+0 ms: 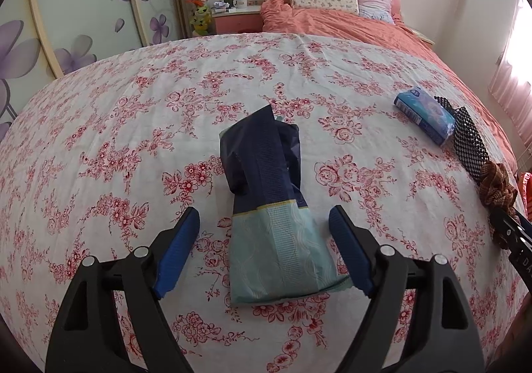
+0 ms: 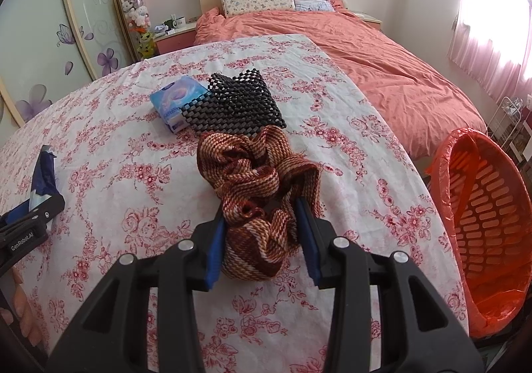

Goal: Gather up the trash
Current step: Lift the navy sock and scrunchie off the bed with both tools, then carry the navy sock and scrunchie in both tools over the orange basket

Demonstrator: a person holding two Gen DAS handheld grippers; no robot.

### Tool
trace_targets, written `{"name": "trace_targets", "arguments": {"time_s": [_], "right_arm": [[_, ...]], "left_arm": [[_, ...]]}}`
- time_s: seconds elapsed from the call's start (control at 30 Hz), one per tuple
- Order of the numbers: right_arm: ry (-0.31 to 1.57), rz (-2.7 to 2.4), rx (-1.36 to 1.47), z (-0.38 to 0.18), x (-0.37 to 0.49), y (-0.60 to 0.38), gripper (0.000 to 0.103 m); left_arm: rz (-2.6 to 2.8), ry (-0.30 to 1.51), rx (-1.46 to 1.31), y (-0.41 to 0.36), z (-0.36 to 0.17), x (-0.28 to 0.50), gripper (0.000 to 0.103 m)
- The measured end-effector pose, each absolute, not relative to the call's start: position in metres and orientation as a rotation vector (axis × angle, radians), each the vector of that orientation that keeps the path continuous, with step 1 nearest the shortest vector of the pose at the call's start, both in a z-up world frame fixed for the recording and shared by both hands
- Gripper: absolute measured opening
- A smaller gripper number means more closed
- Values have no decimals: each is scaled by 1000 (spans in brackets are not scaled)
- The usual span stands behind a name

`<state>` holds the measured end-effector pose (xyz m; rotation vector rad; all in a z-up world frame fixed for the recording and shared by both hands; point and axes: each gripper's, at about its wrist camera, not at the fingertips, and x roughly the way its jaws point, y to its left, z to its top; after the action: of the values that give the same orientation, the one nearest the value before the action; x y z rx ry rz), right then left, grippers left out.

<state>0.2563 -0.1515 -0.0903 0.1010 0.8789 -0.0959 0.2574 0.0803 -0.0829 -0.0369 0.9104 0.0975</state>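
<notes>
A crumpled navy and pale green wrapper lies on the floral tablecloth. My left gripper straddles its near end; the blue pads stand apart from its sides, so the gripper is open. In the right wrist view that wrapper pokes out past the left gripper at the left edge. My right gripper is shut on a bunched brown and cream woven cloth, both pads pressing its near end. The same cloth shows at the right edge of the left wrist view.
A blue tissue pack and a black beaded mat lie behind the cloth. An orange slatted bin with an orange liner stands off the table's right edge. A bed with a pink cover is beyond the table.
</notes>
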Motion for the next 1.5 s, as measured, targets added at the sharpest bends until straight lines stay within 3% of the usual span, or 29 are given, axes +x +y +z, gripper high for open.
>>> {"name": "trace_targets", "arguments": {"time_s": [0.5,0.57,0.6,0.77,1.5], "right_arm": [[878,-90,106,-90,256,-153,42],[866,-72,122,-89,255,-155,37],[858,-62,129,-88,254,-156,32],[841,-29,168,-82,248,-166,25],[646,-82,188,-14,180,-199,24]], "left_arm": [[97,909,-38,80,-83,257,79],[76,896,-28,79,-81,256,58],[60,890,-25,78,-80,256,52],[14,876,-40,79,-75,254,43],[-97,794,38,23,-22,220,42]]}}
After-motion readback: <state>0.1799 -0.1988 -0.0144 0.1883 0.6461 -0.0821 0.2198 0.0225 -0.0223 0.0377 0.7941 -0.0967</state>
